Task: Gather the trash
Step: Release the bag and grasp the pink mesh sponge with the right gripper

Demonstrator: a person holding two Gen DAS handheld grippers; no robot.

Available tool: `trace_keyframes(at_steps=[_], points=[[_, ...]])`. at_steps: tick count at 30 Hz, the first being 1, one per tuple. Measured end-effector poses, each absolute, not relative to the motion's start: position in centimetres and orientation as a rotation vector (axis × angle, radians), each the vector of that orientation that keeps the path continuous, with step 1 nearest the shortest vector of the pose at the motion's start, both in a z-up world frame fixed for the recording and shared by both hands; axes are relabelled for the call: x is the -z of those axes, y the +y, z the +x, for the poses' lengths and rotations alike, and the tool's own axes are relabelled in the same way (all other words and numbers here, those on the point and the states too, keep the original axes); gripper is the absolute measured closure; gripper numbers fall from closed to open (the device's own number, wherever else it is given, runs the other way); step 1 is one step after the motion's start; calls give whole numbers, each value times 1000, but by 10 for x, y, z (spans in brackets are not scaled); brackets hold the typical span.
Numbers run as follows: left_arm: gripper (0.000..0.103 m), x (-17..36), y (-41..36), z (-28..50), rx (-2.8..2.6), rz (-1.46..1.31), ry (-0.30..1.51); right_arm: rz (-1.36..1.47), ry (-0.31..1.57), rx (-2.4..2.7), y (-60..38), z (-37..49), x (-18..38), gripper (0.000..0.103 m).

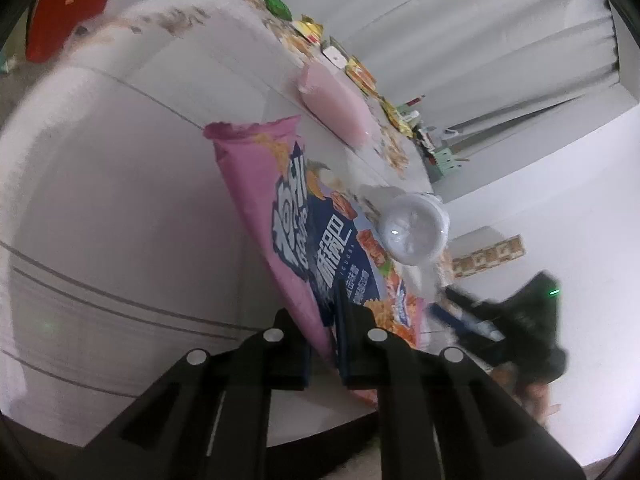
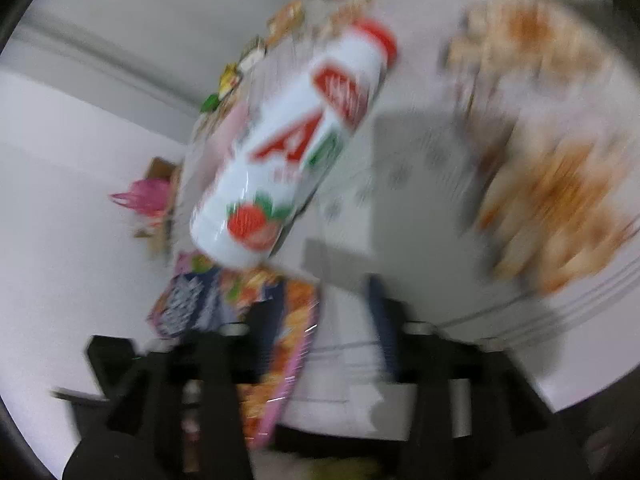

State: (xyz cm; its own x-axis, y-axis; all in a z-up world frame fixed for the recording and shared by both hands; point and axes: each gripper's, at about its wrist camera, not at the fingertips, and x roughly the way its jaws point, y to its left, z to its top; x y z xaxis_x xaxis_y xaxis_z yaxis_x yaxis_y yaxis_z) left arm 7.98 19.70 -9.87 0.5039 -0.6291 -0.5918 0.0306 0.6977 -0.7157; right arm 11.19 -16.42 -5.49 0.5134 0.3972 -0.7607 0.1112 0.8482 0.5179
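Observation:
My left gripper (image 1: 322, 344) is shut on a pink and blue snack bag (image 1: 288, 216), held up over the table. A white bottle (image 1: 414, 232) shows bottom-on just right of the bag. In the blurred right wrist view the white bottle with a red cap and strawberry label (image 2: 288, 148) is in the air beyond my right gripper (image 2: 320, 320), whose fingers stand wide apart and hold nothing. The snack bag (image 2: 240, 308) shows at lower left there, by the left finger.
A table with a patterned cloth (image 1: 160, 92) carries a pink pouch (image 1: 340, 104) and several wrappers along its far edge (image 1: 360, 72). A red bag (image 1: 68, 12) is at upper left. A pink plastic bag (image 2: 146, 196) sits by a cardboard box.

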Motion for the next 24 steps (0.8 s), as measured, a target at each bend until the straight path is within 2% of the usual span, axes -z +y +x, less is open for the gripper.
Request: trace_keyframes(at_steps=[6, 9, 10, 11, 15, 17, 18, 24], points=[[95, 82, 216, 83, 360, -587, 930, 402, 970, -315, -144, 158, -9, 47], [95, 76, 223, 88, 331, -542, 910, 341, 991, -398, -114, 194, -22, 37], [95, 75, 224, 90, 326, -535, 908, 270, 1008, -423, -95, 213, -22, 27], [95, 73, 224, 92, 323, -528, 907, 221, 1015, -430, -85, 222, -22, 26], [95, 73, 228, 100, 318, -484, 922, -231, 979, -543, -16, 253, -13, 20], [95, 72, 232, 102, 316, -473, 934, -476, 908, -566, 12, 258, -3, 10], [95, 73, 235, 105, 318, -474, 941, -619, 888, -607, 26, 259, 10, 10], [95, 73, 241, 120, 313, -496, 947, -936, 954, -633, 53, 288, 65, 9]])
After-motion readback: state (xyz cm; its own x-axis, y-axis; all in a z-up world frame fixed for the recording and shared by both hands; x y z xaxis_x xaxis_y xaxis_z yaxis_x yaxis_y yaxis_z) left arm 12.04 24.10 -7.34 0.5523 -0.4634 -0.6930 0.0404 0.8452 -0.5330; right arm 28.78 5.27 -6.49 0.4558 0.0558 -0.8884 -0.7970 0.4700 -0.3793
